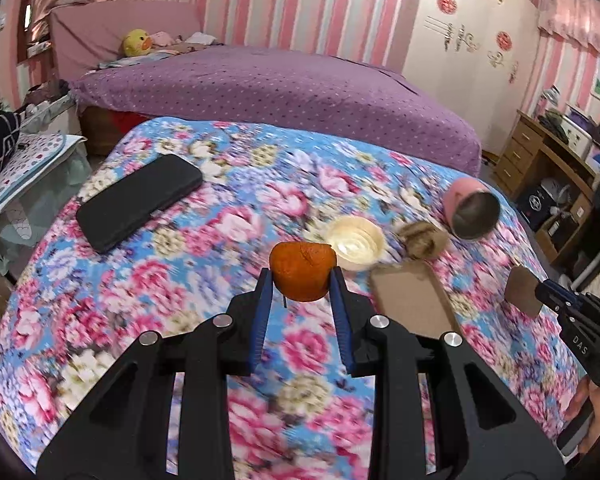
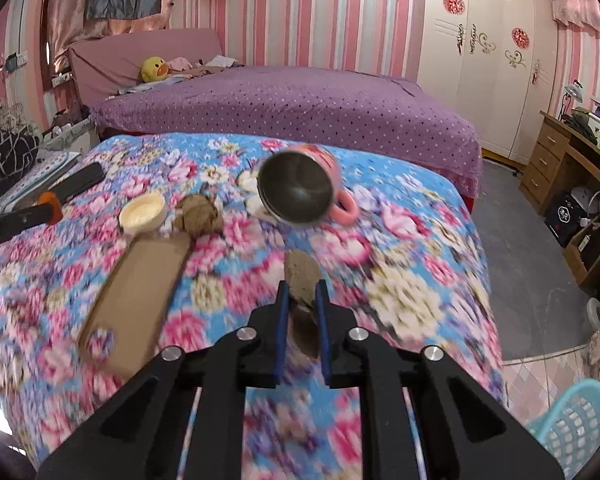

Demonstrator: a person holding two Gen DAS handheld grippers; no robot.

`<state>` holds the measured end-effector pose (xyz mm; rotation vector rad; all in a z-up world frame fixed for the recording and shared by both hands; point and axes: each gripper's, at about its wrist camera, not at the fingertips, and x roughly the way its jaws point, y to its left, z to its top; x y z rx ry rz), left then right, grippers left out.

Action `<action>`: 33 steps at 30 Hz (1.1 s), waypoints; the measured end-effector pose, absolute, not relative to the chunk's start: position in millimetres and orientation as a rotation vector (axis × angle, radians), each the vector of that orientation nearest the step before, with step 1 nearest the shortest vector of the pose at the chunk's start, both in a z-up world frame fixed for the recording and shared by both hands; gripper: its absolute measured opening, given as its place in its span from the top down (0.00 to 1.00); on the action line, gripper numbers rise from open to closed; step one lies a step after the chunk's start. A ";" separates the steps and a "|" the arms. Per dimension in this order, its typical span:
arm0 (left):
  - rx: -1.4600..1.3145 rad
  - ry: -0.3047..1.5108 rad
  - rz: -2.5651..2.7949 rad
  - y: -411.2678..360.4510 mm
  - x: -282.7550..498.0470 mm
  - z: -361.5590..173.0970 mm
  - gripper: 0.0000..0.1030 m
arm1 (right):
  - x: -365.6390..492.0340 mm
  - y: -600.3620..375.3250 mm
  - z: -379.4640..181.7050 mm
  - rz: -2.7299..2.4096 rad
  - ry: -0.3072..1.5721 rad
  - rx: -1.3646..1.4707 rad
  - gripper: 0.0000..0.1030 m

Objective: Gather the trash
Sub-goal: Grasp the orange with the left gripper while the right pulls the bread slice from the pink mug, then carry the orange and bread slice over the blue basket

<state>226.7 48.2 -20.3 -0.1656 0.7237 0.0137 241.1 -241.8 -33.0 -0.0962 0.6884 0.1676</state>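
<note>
My left gripper (image 1: 302,276) is shut on an orange peel (image 1: 302,271) and holds it above the floral cloth (image 1: 140,280); it also shows at the left edge of the right wrist view (image 2: 48,203). My right gripper (image 2: 302,290) is shut on a flat brown scrap of cardboard (image 2: 303,276), also seen at the right of the left wrist view (image 1: 522,290). On the cloth lie a crumpled brown paper ball (image 2: 200,214), a long cardboard strip (image 2: 136,296) and a cream plastic lid (image 2: 142,210).
A pink mug (image 2: 300,192) lies on its side on the cloth. A black phone (image 1: 140,202) rests at the far left. A light blue plastic basket (image 2: 576,428) stands on the floor at lower right. A purple bed (image 1: 280,84) lies behind, a wooden desk (image 2: 572,160) at right.
</note>
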 end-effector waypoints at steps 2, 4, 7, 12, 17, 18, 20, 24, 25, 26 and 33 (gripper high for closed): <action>-0.154 0.732 0.002 38.7 222.8 -23.0 0.73 | 233.7 -249.7 -34.6 0.160 0.698 -0.089 0.87; -0.150 0.743 -0.006 32.4 219.3 -25.9 0.73 | 227.7 -258.1 -37.5 0.157 0.712 -0.075 0.87; -0.147 0.764 -0.012 24.0 210.6 -33.7 0.73 | 223.2 -262.1 -41.4 0.149 0.729 -0.082 0.87; -0.139 0.777 0.000 17.1 202.5 -39.1 0.73 | 224.4 -256.8 -44.2 0.151 0.745 -0.097 0.84; -0.147 0.760 0.003 19.8 202.4 -36.0 0.73 | 233.0 -246.0 -48.6 0.129 0.759 -0.144 0.49; -0.142 0.756 0.008 19.6 202.6 -36.0 0.73 | 234.8 -244.9 -50.6 0.127 0.764 -0.151 0.48; -0.137 0.755 0.011 20.2 204.3 -34.2 0.73 | 240.8 -243.7 -56.3 0.125 0.781 -0.156 0.48; -0.129 0.752 0.015 20.4 206.1 -34.0 0.73 | 251.7 -243.8 -70.5 0.149 0.837 -0.121 0.49; -0.132 0.751 0.017 21.0 206.4 -33.4 0.73 | 253.0 -242.7 -74.4 0.161 0.849 -0.114 0.51; -0.135 0.749 0.018 22.2 206.8 -32.6 0.73 | 252.7 -240.8 -77.0 0.176 0.850 -0.111 0.58; -0.140 0.721 0.012 20.1 202.7 -28.0 0.73 | 237.3 -236.7 -67.7 0.180 0.799 -0.152 0.63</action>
